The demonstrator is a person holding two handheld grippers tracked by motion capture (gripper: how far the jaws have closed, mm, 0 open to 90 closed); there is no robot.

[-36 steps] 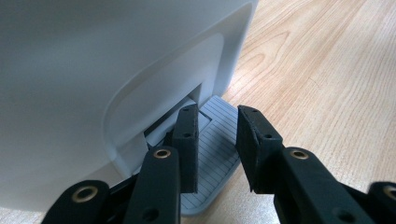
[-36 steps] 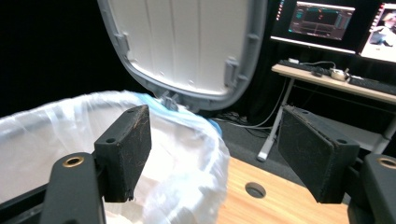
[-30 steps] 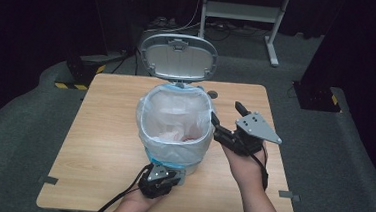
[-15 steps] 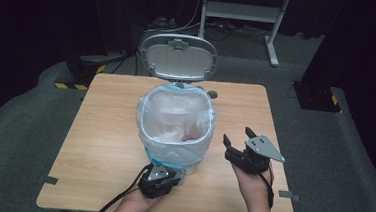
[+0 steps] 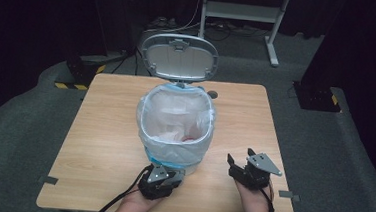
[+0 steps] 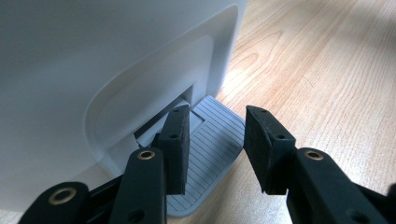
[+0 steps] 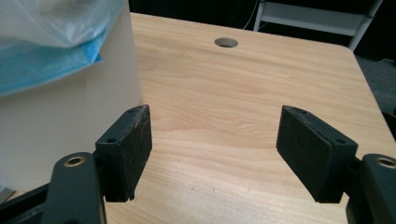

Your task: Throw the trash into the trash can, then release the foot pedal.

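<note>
My left gripper [image 5: 160, 180], jaws a little apart and holding nothing, presses the grey pedal [image 6: 212, 154] at the front foot of the white bin [image 5: 174, 130] while my right gripper [image 5: 244, 165] waits wide open beside the bin, so if I slip off, the lid [image 5: 179, 58] could slam down.

Both hands reach in low, the black left gripper [image 5: 160, 181] with jaws partly apart, the black right gripper [image 5: 240, 159] spread wide.

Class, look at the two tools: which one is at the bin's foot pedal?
The left tool, its open jaws over the ribbed grey pedal of the bin. The right tool sits apart, over bare table.
</note>
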